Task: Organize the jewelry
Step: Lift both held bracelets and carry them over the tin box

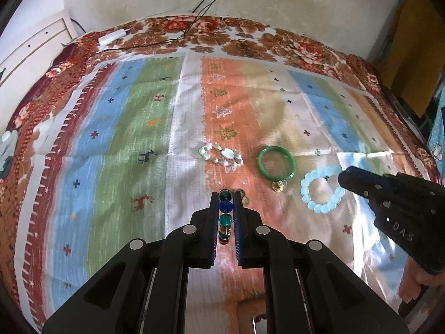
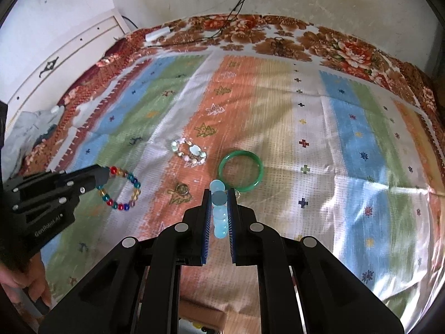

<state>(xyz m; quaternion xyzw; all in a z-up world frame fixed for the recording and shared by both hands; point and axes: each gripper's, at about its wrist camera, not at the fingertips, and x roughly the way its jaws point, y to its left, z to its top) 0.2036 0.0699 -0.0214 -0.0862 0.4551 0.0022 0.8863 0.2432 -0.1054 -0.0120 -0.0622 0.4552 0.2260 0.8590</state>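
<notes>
Two grippers each clamp a bead bracelet over the striped cloth on the bed.

The left gripper (image 1: 225, 194) is closed on the multicoloured bracelet (image 2: 122, 189), the right gripper (image 2: 219, 192) on the pale blue bracelet (image 1: 322, 189). Between them, near the cloth's (image 1: 125, 111) middle, lie the green bangle (image 1: 276, 162) and, just beside it, the crystal bracelet (image 1: 221, 156). A small gold trinket (image 2: 182, 189) lies on the cloth near the bangle.

At my twelve o'clock lie the green bangle (image 2: 240, 170) and crystal bracelet (image 2: 190, 152). Bare striped cloth (image 2: 347, 144) lies open toward two o'clock.
</notes>
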